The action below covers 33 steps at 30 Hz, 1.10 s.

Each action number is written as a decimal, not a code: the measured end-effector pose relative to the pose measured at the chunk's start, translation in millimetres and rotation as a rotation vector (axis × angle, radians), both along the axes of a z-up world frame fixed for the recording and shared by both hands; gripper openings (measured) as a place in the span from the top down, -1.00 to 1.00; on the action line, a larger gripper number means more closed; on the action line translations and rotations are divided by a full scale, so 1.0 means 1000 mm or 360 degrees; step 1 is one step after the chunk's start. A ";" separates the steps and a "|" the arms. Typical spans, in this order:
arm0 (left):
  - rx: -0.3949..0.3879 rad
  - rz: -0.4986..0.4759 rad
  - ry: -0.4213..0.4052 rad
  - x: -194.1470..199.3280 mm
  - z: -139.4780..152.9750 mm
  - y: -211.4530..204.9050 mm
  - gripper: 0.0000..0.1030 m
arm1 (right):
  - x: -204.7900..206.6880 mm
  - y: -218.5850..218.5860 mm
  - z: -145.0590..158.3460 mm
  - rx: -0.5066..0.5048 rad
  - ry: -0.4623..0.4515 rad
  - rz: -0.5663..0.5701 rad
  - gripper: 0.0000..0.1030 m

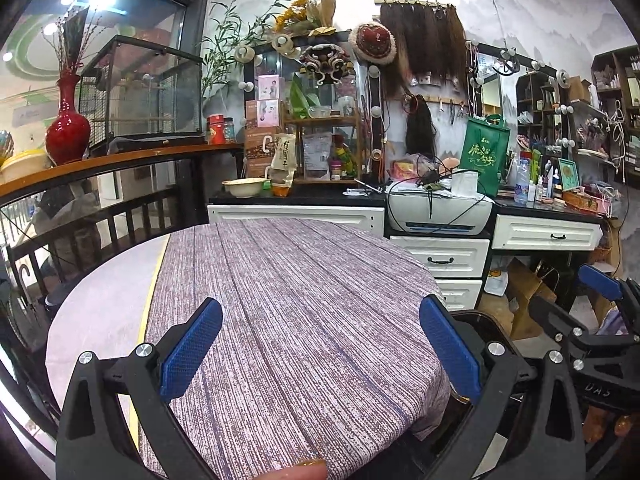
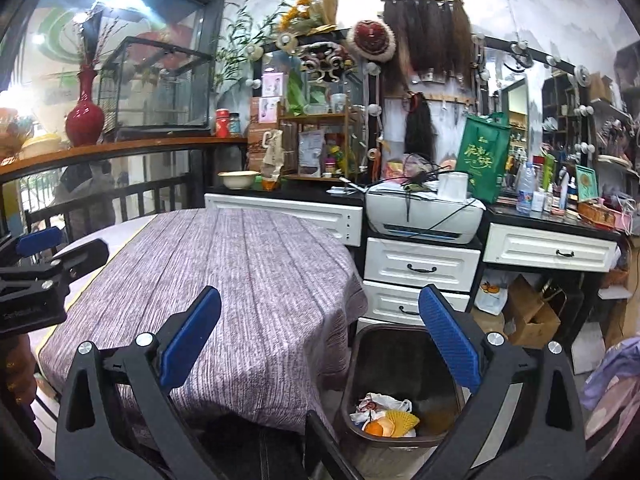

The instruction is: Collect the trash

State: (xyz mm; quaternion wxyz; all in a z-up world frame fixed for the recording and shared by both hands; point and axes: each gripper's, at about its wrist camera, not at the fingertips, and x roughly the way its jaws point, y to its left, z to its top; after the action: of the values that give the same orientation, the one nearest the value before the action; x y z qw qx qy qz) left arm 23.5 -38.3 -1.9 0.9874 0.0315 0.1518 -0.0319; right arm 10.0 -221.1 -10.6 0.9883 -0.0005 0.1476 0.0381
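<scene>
1. Your left gripper [image 1: 320, 352] hangs over the cloth-covered counter [image 1: 304, 288], fingers spread wide, nothing between them. No trash shows on the cloth in either view, so it looks parked, not reaching.
2. Your right gripper [image 2: 320, 344] is also wide and empty. It sits off the counter's edge at 3 o'clock, with the bin [image 2: 400, 380] framed between its fingers at 5 o'clock. Likely held there because that is the drop spot.
3. Task things: the trash [image 2: 384, 416] lies in the bin's bottom, so the collecting looks done or nearly done.
4. What's in there: a crumpled white wrapper [image 2: 376, 402], orange peel [image 2: 378, 427] and a yellow fan-like piece [image 2: 402, 420], all bunched together and touching.
5. Axis: the bin stands upright, mouth up, its long side running from you toward 12 o'clock, toward the drawers [image 2: 420, 268]. The yellow piece's ribs fan toward 2 o'clock. The wrapper and peel are too crumpled to give an axis.
6. The bin stands on the floor just beside the hanging cloth; I cannot tell if they touch.
</scene>
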 end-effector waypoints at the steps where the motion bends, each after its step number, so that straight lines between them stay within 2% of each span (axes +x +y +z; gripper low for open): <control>1: 0.0004 0.0003 0.0000 -0.001 -0.001 0.000 -0.90 | 0.001 0.000 -0.001 0.0000 0.0006 0.0002 -0.89; 7: 0.0006 0.0015 -0.0040 -0.005 -0.003 0.001 -0.90 | 0.000 0.000 -0.004 -0.0004 -0.0016 -0.0002 -0.89; 13: -0.0015 0.0027 -0.0061 -0.007 -0.002 0.005 -0.90 | 0.003 -0.009 -0.004 0.0065 0.0003 -0.0016 -0.89; 33: -0.0042 -0.0018 -0.0043 -0.007 -0.004 0.007 -0.90 | 0.007 -0.009 -0.008 0.0057 0.0037 -0.0013 -0.89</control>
State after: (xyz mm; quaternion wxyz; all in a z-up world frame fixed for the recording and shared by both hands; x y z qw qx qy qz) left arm 16.1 -31.0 -5.7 0.9895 0.0200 0.1378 -0.0391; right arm 17.4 -230.1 -18.5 0.9865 0.0182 0.1583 0.0369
